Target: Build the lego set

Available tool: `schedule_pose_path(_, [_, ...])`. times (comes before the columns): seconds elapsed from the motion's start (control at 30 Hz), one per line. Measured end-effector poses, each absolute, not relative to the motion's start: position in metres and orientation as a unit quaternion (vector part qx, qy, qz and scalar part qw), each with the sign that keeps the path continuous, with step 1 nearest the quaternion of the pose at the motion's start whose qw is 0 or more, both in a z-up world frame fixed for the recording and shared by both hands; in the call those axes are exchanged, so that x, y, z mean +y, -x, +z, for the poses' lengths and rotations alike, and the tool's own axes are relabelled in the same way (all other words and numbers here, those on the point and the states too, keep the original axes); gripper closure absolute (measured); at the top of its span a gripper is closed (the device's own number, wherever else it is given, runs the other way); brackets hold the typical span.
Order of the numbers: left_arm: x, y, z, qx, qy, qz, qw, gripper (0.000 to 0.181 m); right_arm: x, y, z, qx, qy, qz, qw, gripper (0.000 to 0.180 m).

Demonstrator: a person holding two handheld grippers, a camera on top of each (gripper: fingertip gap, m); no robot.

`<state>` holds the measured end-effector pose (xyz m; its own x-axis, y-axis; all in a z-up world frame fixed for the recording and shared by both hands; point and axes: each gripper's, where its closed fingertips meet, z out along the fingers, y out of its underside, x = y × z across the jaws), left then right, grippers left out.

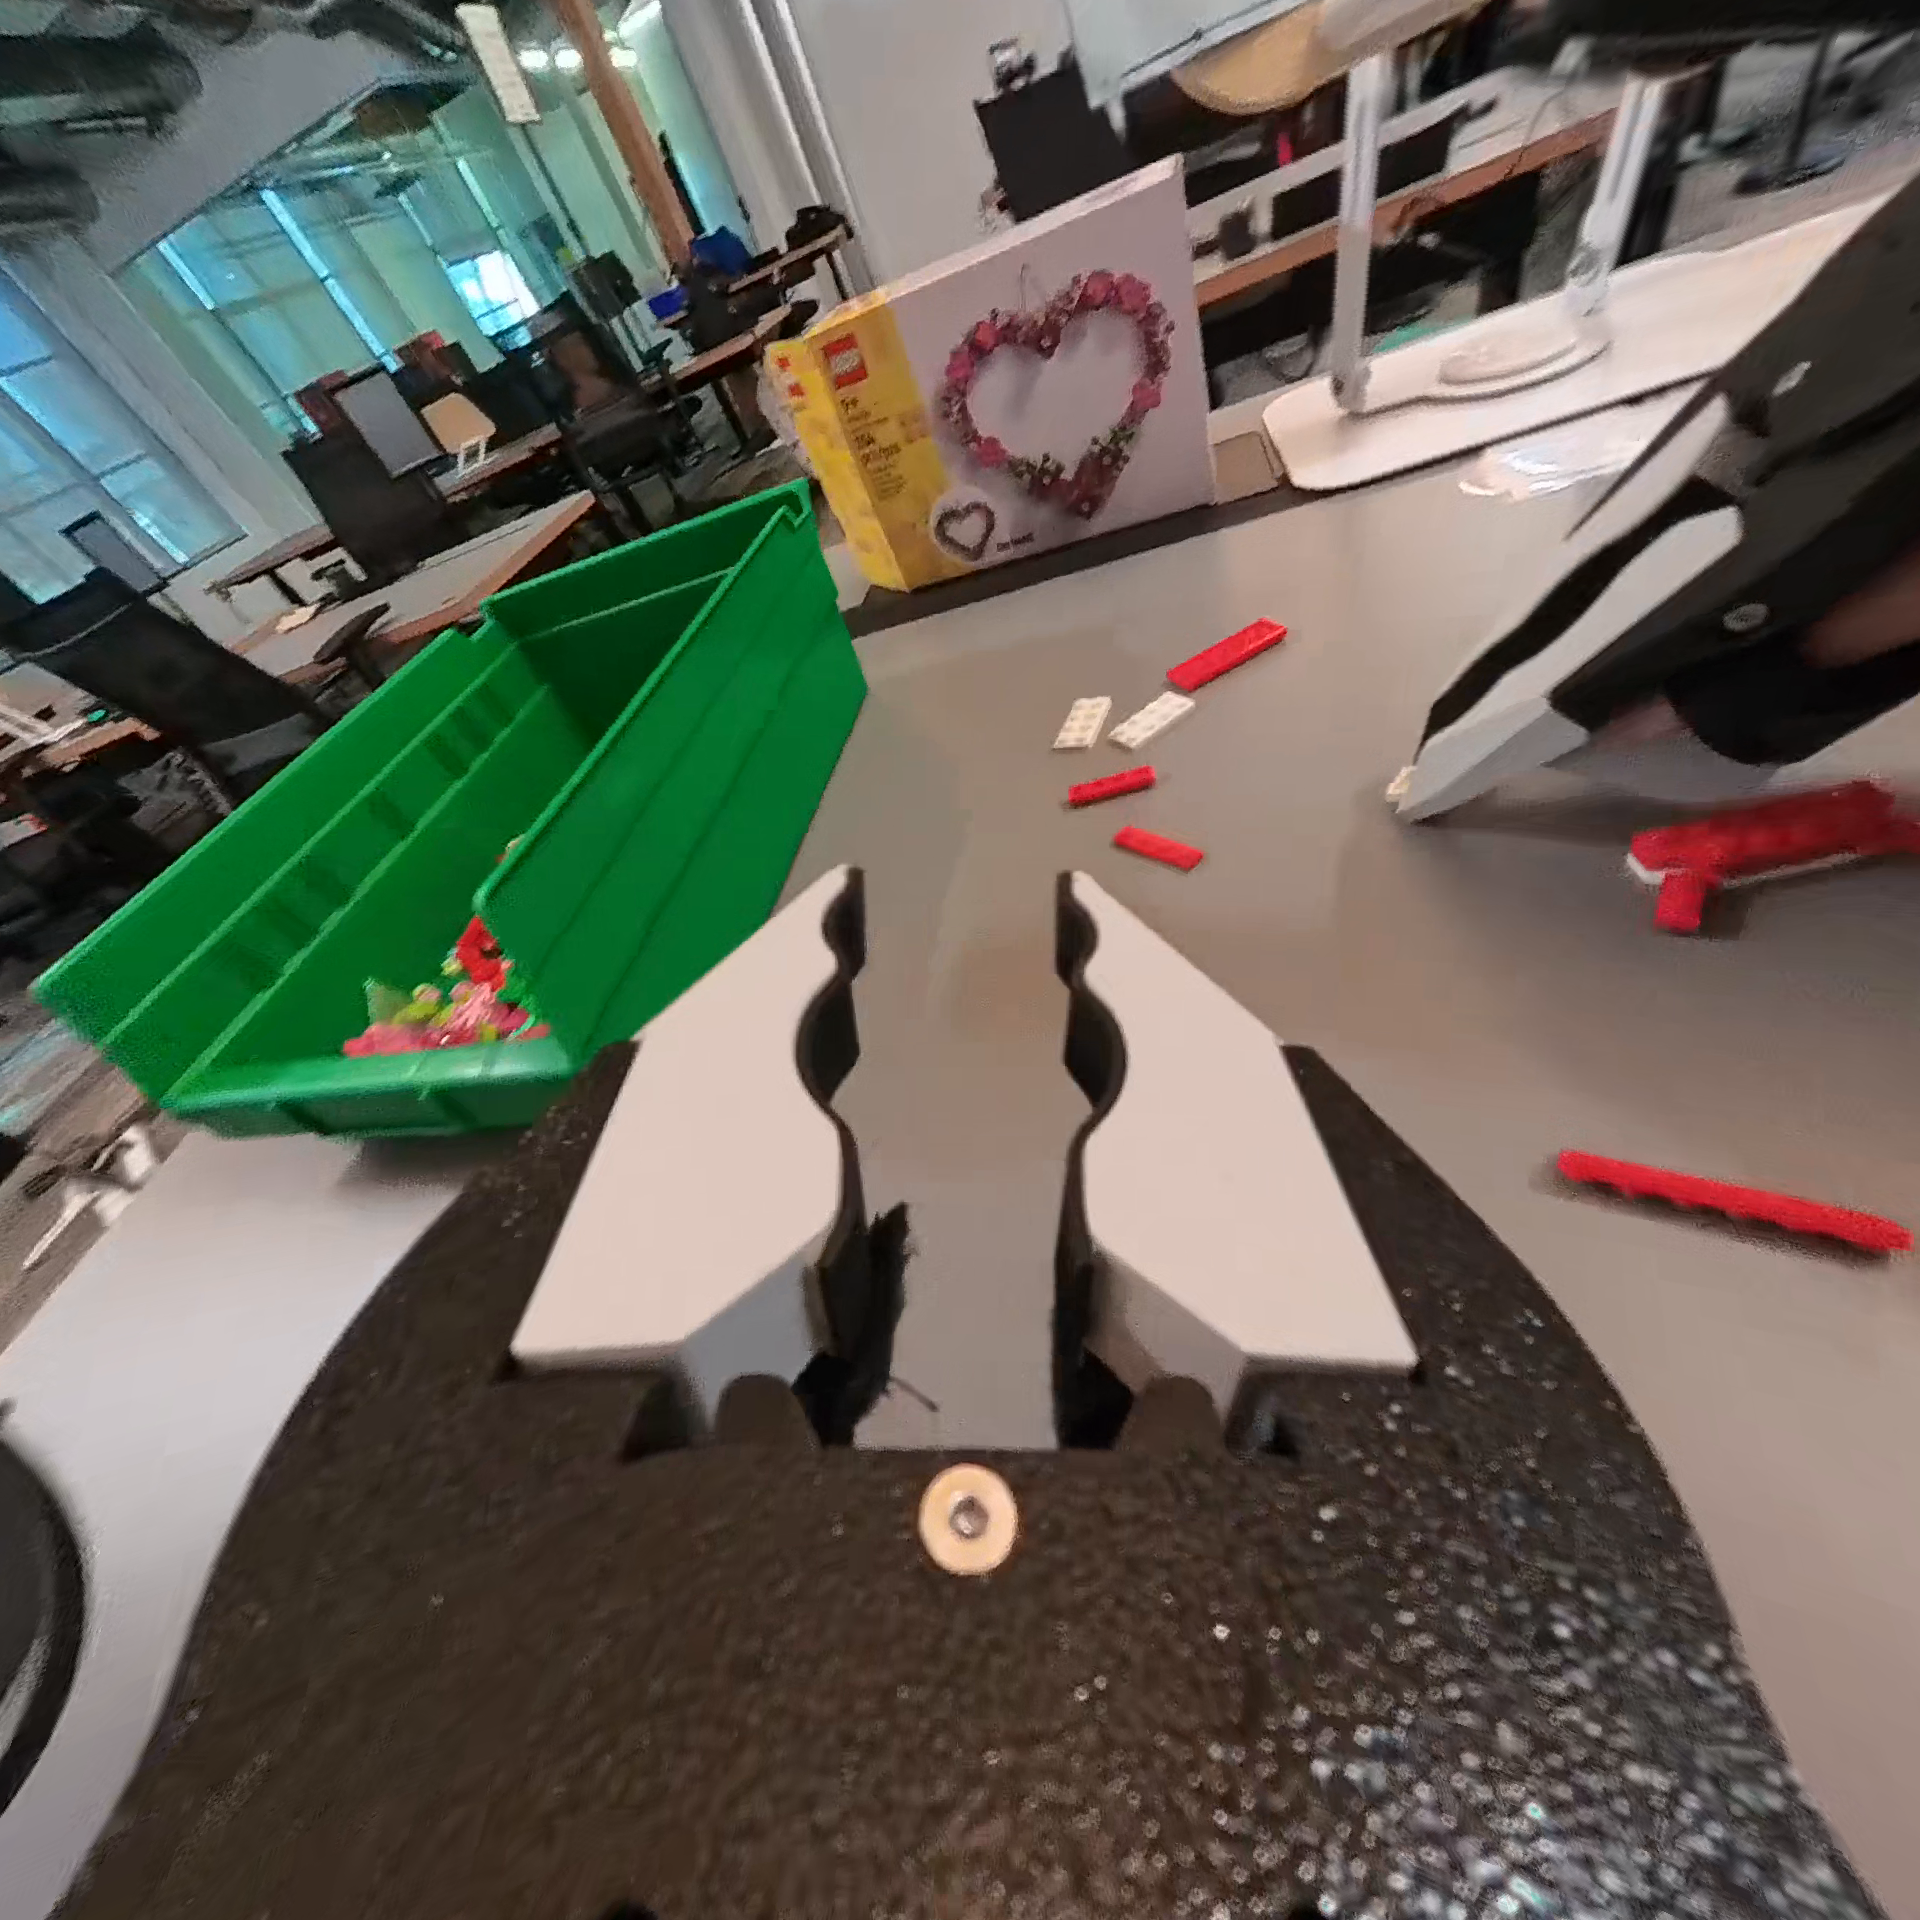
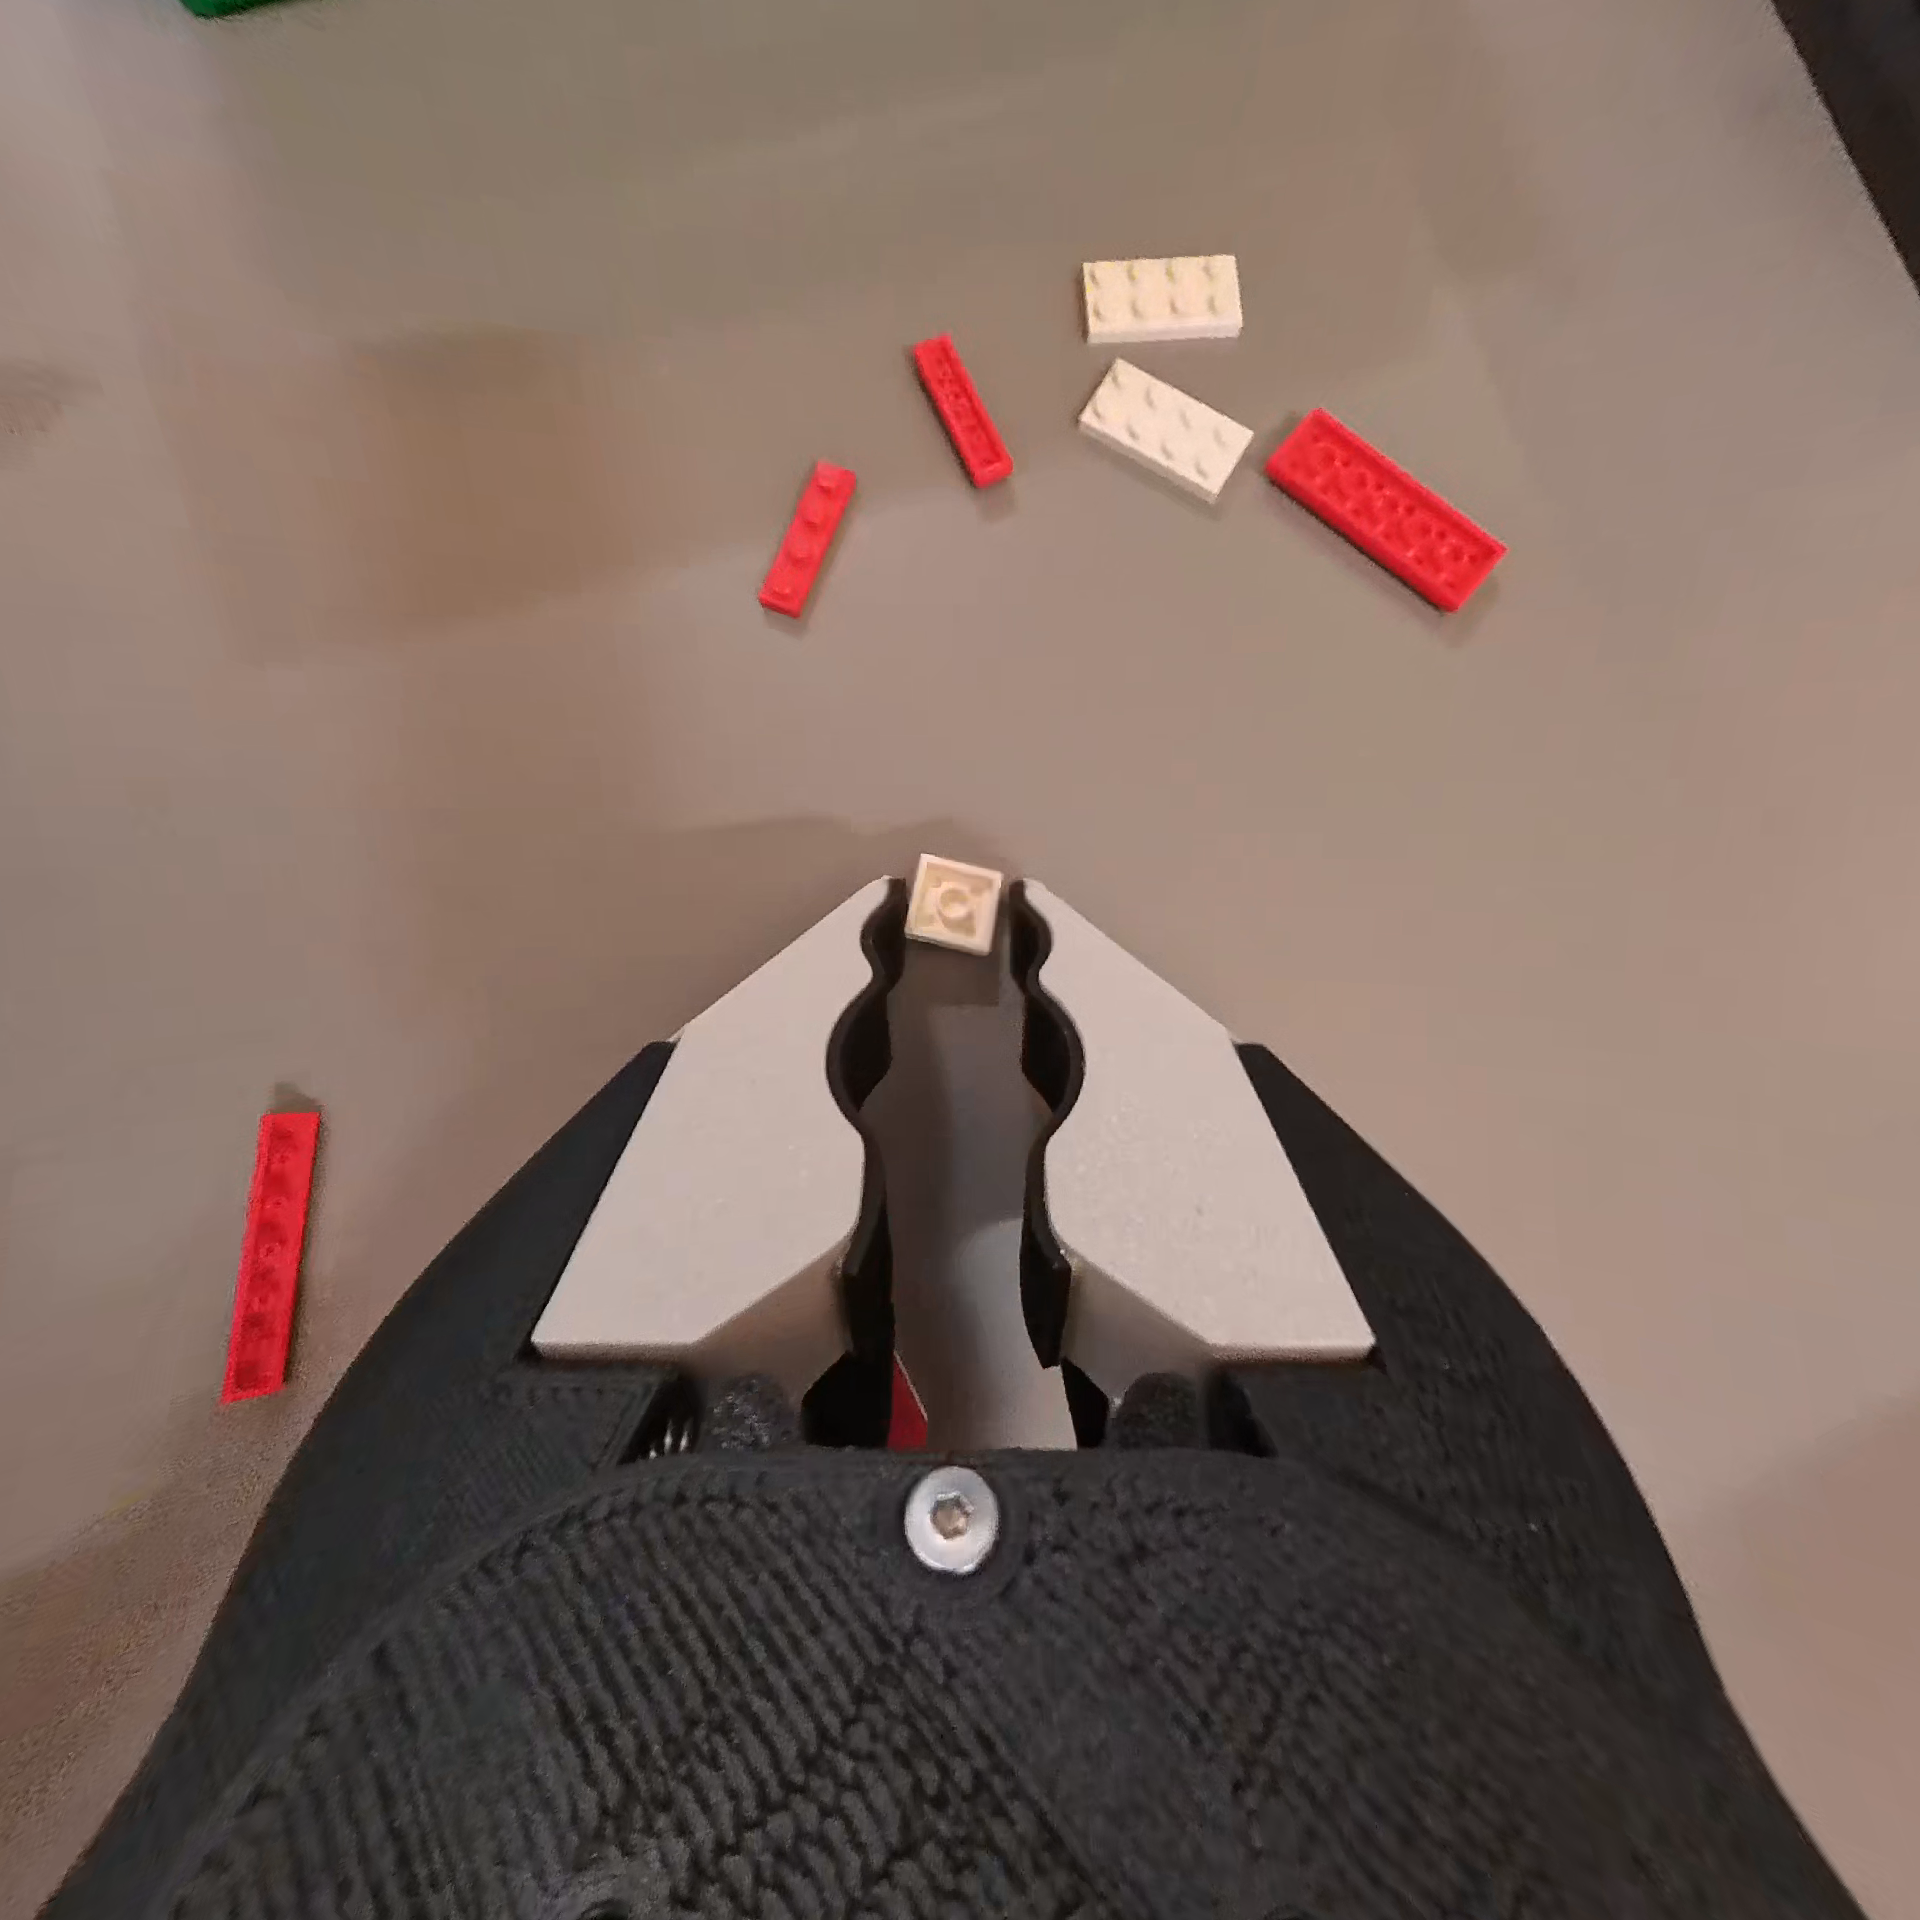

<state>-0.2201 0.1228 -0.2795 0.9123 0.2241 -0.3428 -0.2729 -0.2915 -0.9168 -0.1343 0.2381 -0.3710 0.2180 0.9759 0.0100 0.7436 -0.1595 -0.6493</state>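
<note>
Currently, left wrist view: left claw [image 1: 958, 883] hangs over bare grey tabletop [image 1: 1351, 1039], jaws apart, nothing between them. Green bin [image 1: 582, 790] at 10 o'clock, tipped in frame, with a heap of pink, red and lime small pieces [image 1: 447, 1008] in its near corner. Set box [image 1: 1023, 400] with a heart wreath picture stands at 12 o'clock, far edge of the tabletop. Loose plates at 1 o'clock: two white plates [image 1: 1122, 719] side by side, a wide red plate [image 1: 1226, 655] just behind them, two narrow red strips [image 1: 1132, 816] nearer. Long red strip [image 1: 1730, 1205] at 3 o'clock. Right claw [image 1: 1403, 795] comes in from 2 o'clock, tip down close to the tabletop, a small pale piece at its tip; whether it touches the surface I cannot tell. Blurred red assembly [image 1: 1766, 847] just beside it.

Right wrist view: right claw [image 2: 953, 904] clamped on a small white square plate [image 2: 953, 902] at the very fingertips, plate slightly skewed, underside facing the camera. White plates [image 2: 1162, 374] at 1 o'clock, wide red plate [image 2: 1385, 507] right of them. Narrow red strips [image 2: 883, 473] at 12 o'clock. Long red strip [image 2: 270, 1257] at 9 o'clock, well apart from the rest.
</note>
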Motion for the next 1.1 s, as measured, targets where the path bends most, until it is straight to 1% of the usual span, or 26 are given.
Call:
schedule_pose_path(0.07, [0.137, 0.224, -0.281, 0.032, 0.773, 0.190, 0.605, 0.131, 0.240, 0.133, -0.370, -0.576, 0.741, 0.215, 0.271, 0.151])
schedule_pose_path(0.1, [0.143, 0.227, -0.282, 0.037, 0.773, 0.179, 0.608, 0.128, 0.239, 0.133, -0.370, -0.568, 0.747, 0.218, 0.269, 0.149])
schedule_pose_path(0.13, [0.147, 0.230, -0.284, 0.042, 0.773, 0.166, 0.611, 0.128, 0.239, 0.131, -0.369, -0.559, 0.754, 0.220, 0.265, 0.147])
schedule_pose_path(0.23, [0.154, 0.235, -0.281, 0.049, 0.772, 0.114, 0.623, 0.134, 0.236, 0.119, -0.354, -0.514, 0.782, 0.220, 0.273, 0.131])
schedule_pose_path(0.33, [0.153, 0.236, -0.272, 0.070, 0.753, 0.080, 0.650, 0.136, 0.245, 0.081, -0.320, -0.420, 0.808, 0.211, 0.356, 0.124])
schedule_pose_path(0.43, [0.152, 0.238, -0.281, 0.097, 0.745, 0.074, 0.656, 0.132, 0.252, 0.009, -0.300, -0.312, 0.814, 0.178, 0.456, 0.124])
schedule_pose_path(0.5, [0.152, 0.239, -0.290, 0.106, 0.748, 0.073, 0.652, 0.131, 0.251, -0.041, -0.295, -0.268, 0.798, 0.145, 0.521, 0.122])
schedule_pose_path(0.6, [0.155, 0.238, -0.295, 0.145, 0.745, 0.103, 0.643, 0.142, 0.242, -0.098, -0.289, -0.236, 0.767, 0.106, 0.587, 0.120])
schedule_pose_path(0.67, [0.161, 0.236, -0.297, 0.167, 0.739, 0.119, 0.642, 0.142, 0.238, -0.125, -0.282, -0.227, 0.737, 0.073, 0.632, 0.122])
schedule_pose_path(0.7, [0.165, 0.234, -0.302, 0.181, 0.737, 0.128, 0.638, 0.142, 0.237, -0.137, -0.276, -0.218, 0.719, 0.047, 0.659, 0.127])
schedule_pose_path(0.77, [0.173, 0.233, -0.304, 0.205, 0.727, 0.169, 0.633, 0.144, 0.237, -0.149, -0.272, -0.209, 0.699, 0.029, 0.684, 0.128])
schedule_pose_path(0.93, [0.188, 0.242, -0.296, 0.167, 0.717, 0.213, 0.642, 0.143, 0.261, -0.144, -0.278, -0.252, 0.678, 0.036, 0.690, 0.127])
schedule_pose_path(1.03, [0.187, 0.231, -0.296, 0.200, 0.702, 0.218, 0.648, 0.142, 0.276, -0.137, -0.269, -0.279, 0.631, 0.035, 0.723, 0.127])
schedule_pose_path(1.1, [0.187, 0.223, -0.296, 0.219, 0.694, 0.220, 0.649, 0.142, 0.279, -0.137, -0.259, -0.267, 0.601, 0.032, 0.752, 0.127])
